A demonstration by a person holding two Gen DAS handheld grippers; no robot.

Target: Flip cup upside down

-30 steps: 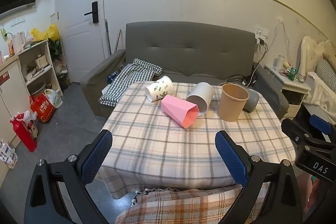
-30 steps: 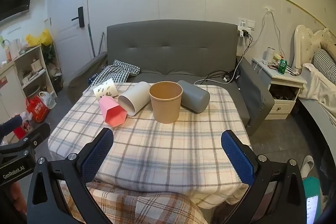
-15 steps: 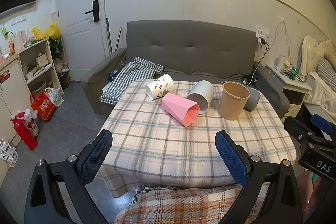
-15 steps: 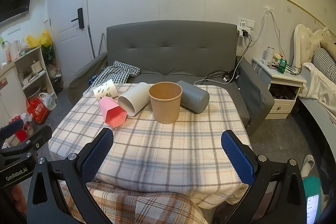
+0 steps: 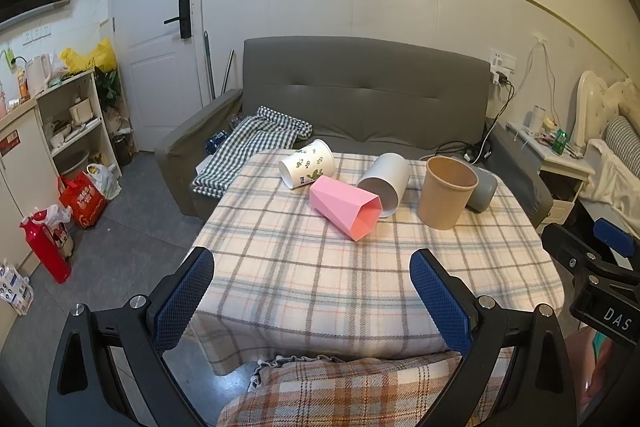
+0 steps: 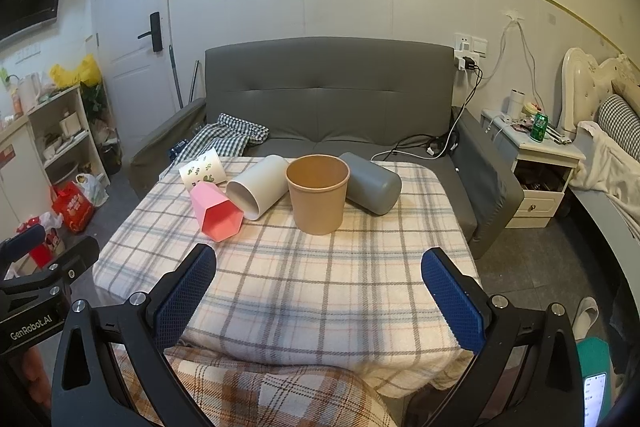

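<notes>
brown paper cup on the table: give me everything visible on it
The brown paper cup looks like kraft paper, plain and unprinted, with a rolled rim and walls tapering to a narrower base. It stands upright, mouth up, and looks empty as far as the inside shows. It sits on the plaid tablecloth, toward the far side. A grey cup lies on its side right behind it, and a white cup lies on the other flank; contact with either is unclear. Both claws are open and far from it.
</notes>
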